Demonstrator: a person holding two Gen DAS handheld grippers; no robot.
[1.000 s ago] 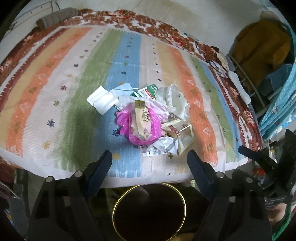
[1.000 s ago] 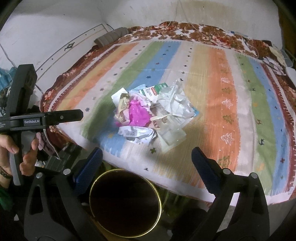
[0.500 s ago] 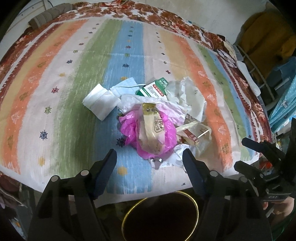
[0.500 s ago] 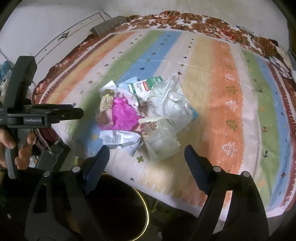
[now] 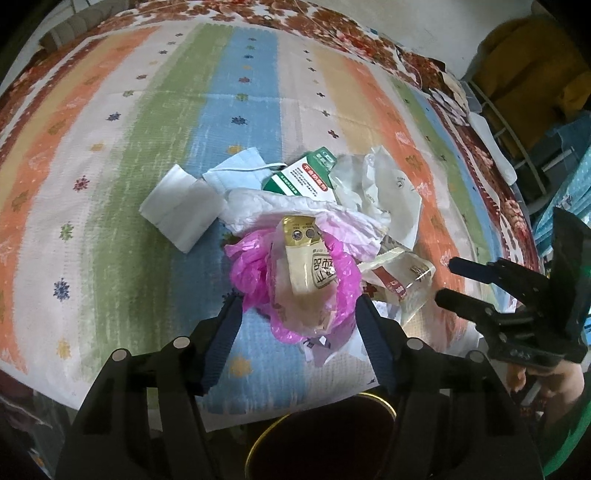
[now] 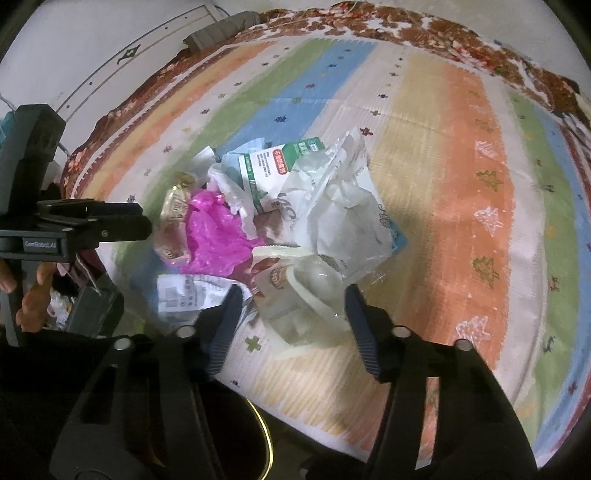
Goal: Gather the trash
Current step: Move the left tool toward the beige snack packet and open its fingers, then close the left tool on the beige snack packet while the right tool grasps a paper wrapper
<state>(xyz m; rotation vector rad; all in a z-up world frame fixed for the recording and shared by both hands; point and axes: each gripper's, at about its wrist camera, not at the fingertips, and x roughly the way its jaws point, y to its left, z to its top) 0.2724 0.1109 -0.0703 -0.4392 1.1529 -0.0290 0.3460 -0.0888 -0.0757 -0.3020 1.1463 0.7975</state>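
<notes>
Lying across a bed, a striped spread (image 5: 155, 155) fills the left wrist view, its bands orange, cream, green and blue with small star motifs, and a brown floral border (image 5: 332, 22) runs along the far edge. The trash pile (image 5: 310, 240) sits on the blue and cream bands near the front edge: a folded tissue (image 5: 181, 210) at the left, a green box (image 5: 304, 177) behind, crumpled white bags (image 5: 384, 188), and a pink bag (image 5: 255, 273) with a tan wrapper (image 5: 306, 258) on top. The left tool (image 5: 299, 317) has its fingers spread, one on each side of the pink bag, and contact cannot be told. A dark bin with a gold rim (image 5: 325, 435) stands below the bed edge. The right tool (image 5: 454, 280) reaches in from the right, beside a yellow garment (image 5: 532, 70) and blue cloth (image 5: 569, 140).

In the right wrist view the spread (image 6: 461, 192) meets a white wall (image 6: 92, 48), with a grey bundle (image 6: 218, 31) at the far corner. The right tool (image 6: 291, 306) is spread around a clear wrapper (image 6: 306, 295) at the near side of the pile (image 6: 280, 214). The left tool (image 6: 144, 221) shows at the left, its fingers seen edge-on. The bin (image 6: 255, 443) lies below.
</notes>
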